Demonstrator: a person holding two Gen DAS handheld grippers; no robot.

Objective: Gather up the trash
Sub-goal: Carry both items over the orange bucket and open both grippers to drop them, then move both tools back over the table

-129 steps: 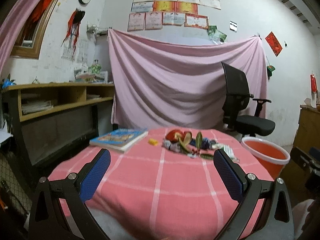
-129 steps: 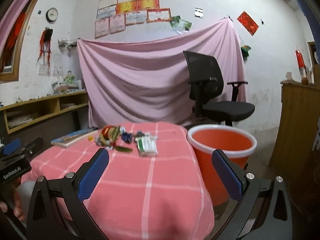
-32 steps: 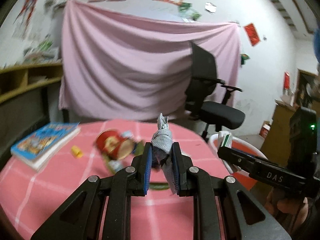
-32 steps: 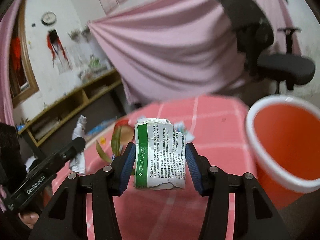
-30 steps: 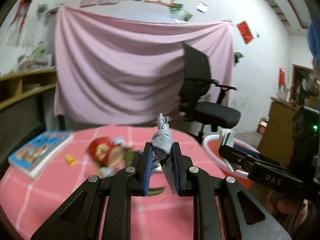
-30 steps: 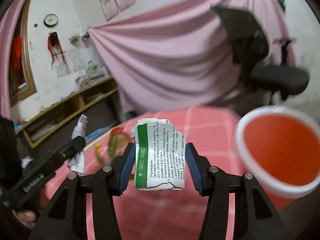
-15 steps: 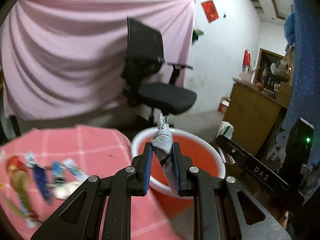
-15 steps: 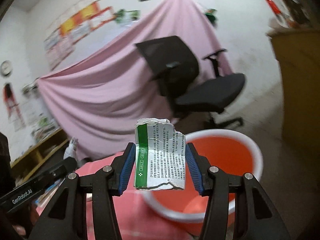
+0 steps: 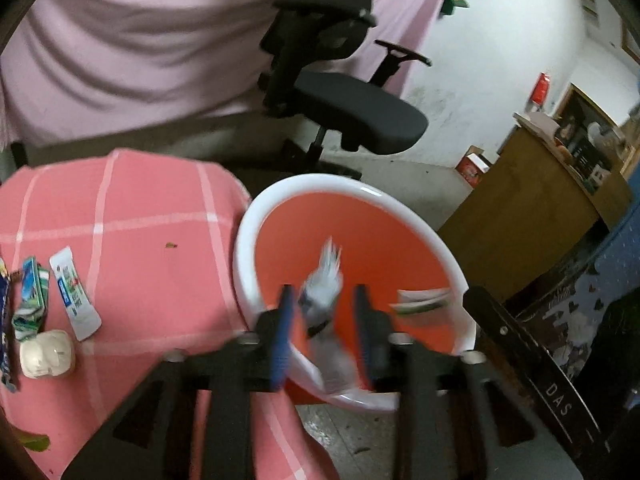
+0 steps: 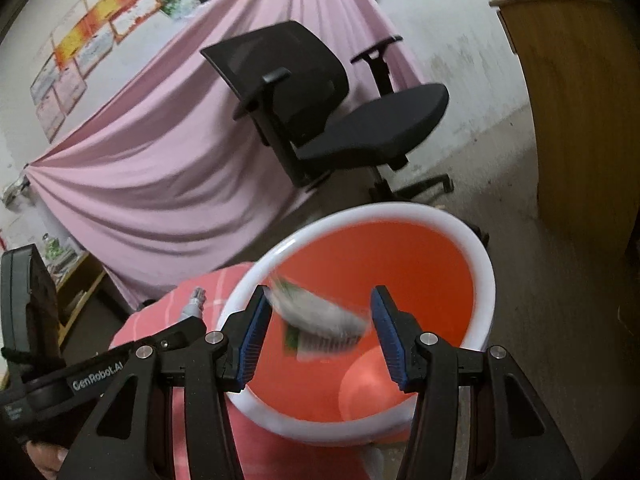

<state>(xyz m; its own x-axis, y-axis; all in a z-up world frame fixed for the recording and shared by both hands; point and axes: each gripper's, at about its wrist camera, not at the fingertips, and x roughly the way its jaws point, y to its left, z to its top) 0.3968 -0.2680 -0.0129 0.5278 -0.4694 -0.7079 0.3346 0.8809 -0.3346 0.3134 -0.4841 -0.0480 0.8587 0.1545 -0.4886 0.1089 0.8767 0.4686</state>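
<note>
Over the orange bucket (image 10: 400,292), both grippers sit with jaws spread and nothing clamped. Right gripper (image 10: 318,332): the green-and-white paper packet (image 10: 320,324) is blurred between its pads, touching neither as far as can be told, apparently dropping into the bucket mouth. Left gripper (image 9: 322,330): jaws parted too, grey crumpled wrapper (image 9: 324,300) loose between them and smeared by motion, so it reads as mid-fall; contact with a pad cannot be ruled out. Both sit above the rim so released trash lands inside, not on the floor. Bucket stands on the floor just beside the pink-checked table (image 9: 140,240), close enough for short carries. More trash on the cloth: sachets (image 9: 74,296), a white wad (image 9: 47,353). Beyond, an office chair (image 9: 340,92) and pink drape (image 9: 140,40).
</note>
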